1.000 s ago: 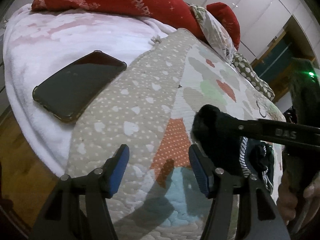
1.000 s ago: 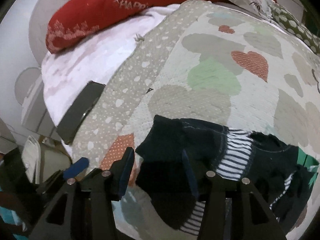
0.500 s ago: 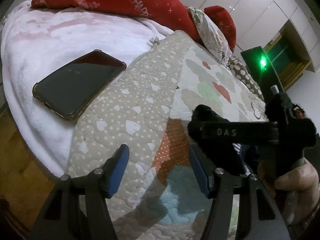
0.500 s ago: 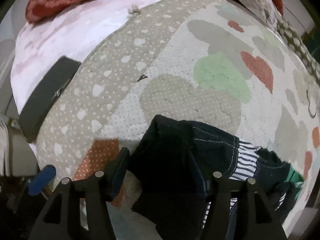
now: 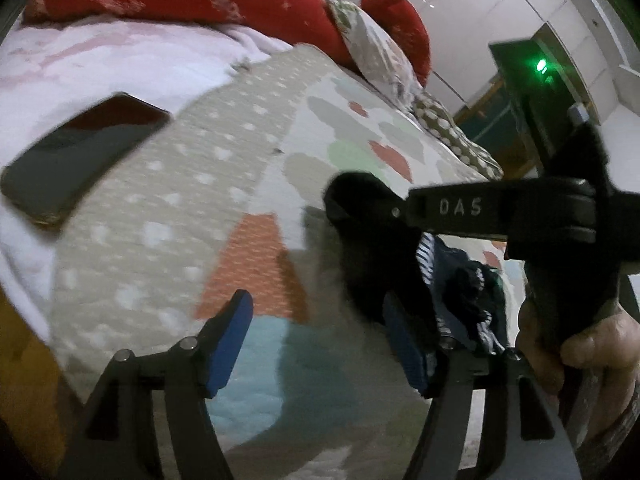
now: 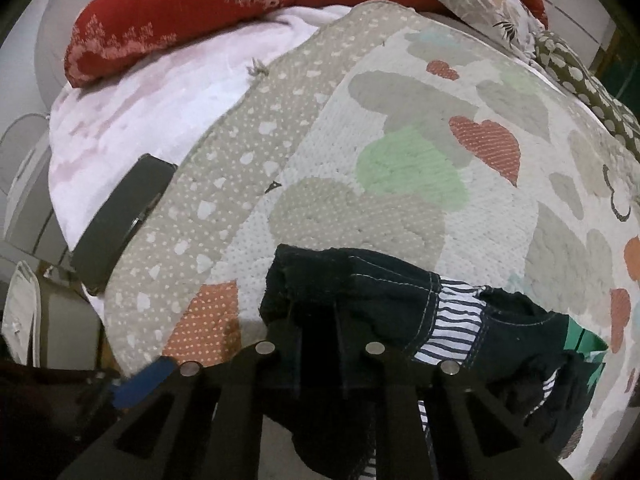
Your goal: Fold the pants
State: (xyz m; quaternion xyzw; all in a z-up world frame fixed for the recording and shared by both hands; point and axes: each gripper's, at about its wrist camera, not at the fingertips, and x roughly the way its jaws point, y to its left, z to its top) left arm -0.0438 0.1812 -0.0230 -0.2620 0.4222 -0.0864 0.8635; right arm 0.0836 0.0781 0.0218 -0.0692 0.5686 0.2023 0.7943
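Observation:
The dark navy pants (image 6: 384,292) with a striped lining lie crumpled on the heart-patterned quilt (image 6: 400,152). My right gripper (image 6: 316,328) is shut on the pants' left end and holds that corner lifted off the quilt. In the left wrist view the right gripper (image 5: 360,208) holds the dark cloth (image 5: 372,264) up at centre right. My left gripper (image 5: 320,340) is open and empty, low over the quilt (image 5: 224,208), its right finger close beside the hanging cloth.
A black phone (image 5: 80,156) lies on the white fleece blanket (image 5: 100,60) at the bed's left edge; it also shows in the right wrist view (image 6: 120,224). Red pillows (image 6: 208,4) and patterned cushions (image 5: 380,52) line the far side. The floor drops off at left.
My right gripper has closed on the pants' left end and lifted it. My left gripper stayed open and shifted slightly toward the cloth.

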